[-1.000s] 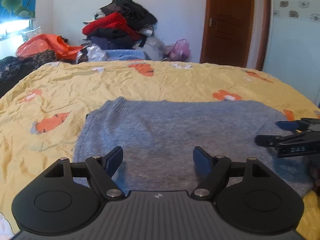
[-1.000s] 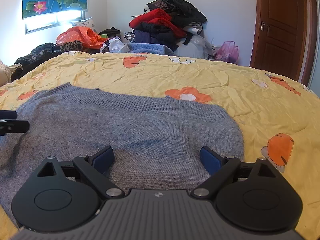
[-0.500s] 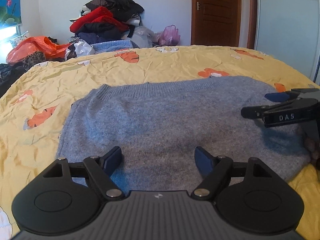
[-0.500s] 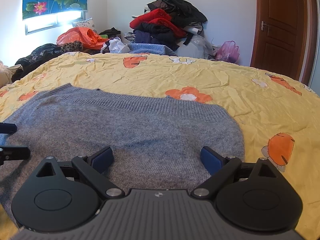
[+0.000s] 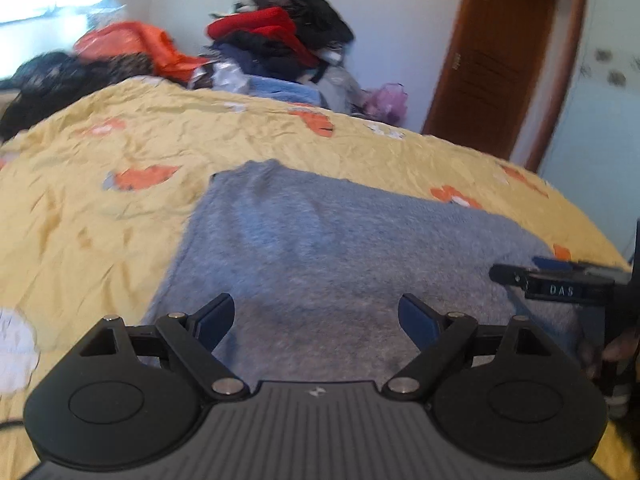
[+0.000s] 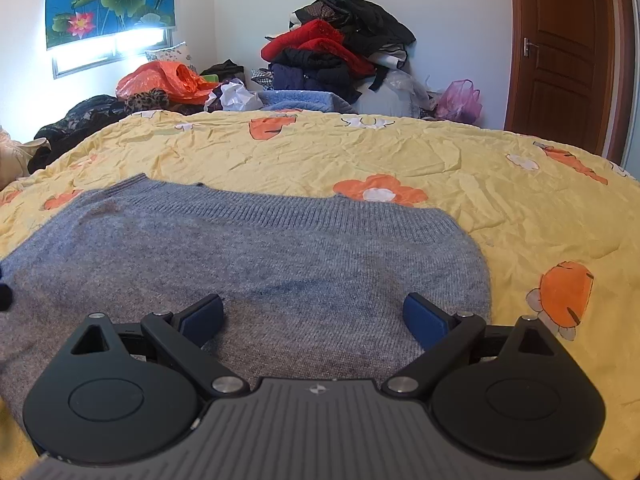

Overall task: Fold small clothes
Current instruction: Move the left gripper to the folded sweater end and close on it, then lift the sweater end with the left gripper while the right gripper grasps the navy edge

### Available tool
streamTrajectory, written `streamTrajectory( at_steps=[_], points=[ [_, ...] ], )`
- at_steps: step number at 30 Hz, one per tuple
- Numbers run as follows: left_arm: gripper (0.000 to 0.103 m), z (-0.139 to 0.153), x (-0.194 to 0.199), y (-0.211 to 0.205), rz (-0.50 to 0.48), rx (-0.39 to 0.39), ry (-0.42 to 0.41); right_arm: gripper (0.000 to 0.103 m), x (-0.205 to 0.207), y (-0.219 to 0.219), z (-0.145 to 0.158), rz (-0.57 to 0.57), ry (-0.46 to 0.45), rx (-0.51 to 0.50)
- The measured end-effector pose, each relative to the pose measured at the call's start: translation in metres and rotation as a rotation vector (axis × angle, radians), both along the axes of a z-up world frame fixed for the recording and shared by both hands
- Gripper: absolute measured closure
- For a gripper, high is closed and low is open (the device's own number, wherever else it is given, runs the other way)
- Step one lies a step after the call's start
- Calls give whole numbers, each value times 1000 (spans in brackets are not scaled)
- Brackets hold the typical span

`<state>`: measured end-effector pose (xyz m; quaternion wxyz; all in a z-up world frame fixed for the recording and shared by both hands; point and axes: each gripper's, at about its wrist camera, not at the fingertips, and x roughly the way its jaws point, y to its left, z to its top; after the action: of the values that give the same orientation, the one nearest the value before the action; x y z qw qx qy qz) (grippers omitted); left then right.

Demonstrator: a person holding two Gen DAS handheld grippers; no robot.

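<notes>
A grey knitted sweater (image 5: 340,248) lies flat on the yellow flowered bedspread (image 5: 100,208); the right wrist view shows it as a folded oblong (image 6: 248,256) with its ribbed hem at the far side. My left gripper (image 5: 316,320) hovers over the sweater's near part, jaws opening, with nothing between the blue pads (image 5: 416,316). My right gripper (image 6: 314,316) is open over the sweater's near right part, nothing between its fingers. In the left wrist view the right gripper (image 5: 560,280) shows side-on at the right edge, above the sweater's right end.
A heap of red, black and blue clothes (image 6: 336,52) is piled at the far side of the bed. An orange plastic bag (image 6: 164,80) and dark garments (image 6: 80,116) lie far left. A brown door (image 6: 568,56) stands at the right. A hand (image 5: 620,348) holds the right gripper.
The left wrist view has swung and rolled; it is blurred now. The left jaws stand wider than before. The right gripper has kept still, and the left gripper has slipped almost out of its view.
</notes>
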<state>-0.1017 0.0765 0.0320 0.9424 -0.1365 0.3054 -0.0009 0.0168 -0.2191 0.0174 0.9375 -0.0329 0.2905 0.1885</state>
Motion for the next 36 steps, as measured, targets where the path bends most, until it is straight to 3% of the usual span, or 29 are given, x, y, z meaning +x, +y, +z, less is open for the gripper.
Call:
streamTrajectory(
  at_steps=[4,10,16,22,25,26,28,30,33,36],
  points=[
    [13,-10,-31,37,157,-195,47,5,0,-1,0,4,1,14],
    [13,-18,-42,62,271,-382,54,4,-1,-4,1,7,3,31],
    [14,-20,-28,57,292,-404,45,4,-1,-5,1,7,3,36],
    [14,-28,-13,62,299,-548,21,4,-1,-4,2,7,4,39],
    [16,-31,-7,60,296,-565,2,3,-1,-4,2,7,4,39],
    [18,-32,-5,59,300,-568,-5,3,-1,-4,2,7,4,39],
    [48,-36,1,60,309,-580,2,3,-1,-4,2,7,3,38],
    [66,-42,5,62,324,-591,23,3,-1,-4,2,7,3,35],
    [73,-46,5,67,331,-610,31,3,-1,-2,2,7,3,26],
    [92,-50,3,72,351,-608,45,3,-2,1,1,6,2,11]
  ],
)
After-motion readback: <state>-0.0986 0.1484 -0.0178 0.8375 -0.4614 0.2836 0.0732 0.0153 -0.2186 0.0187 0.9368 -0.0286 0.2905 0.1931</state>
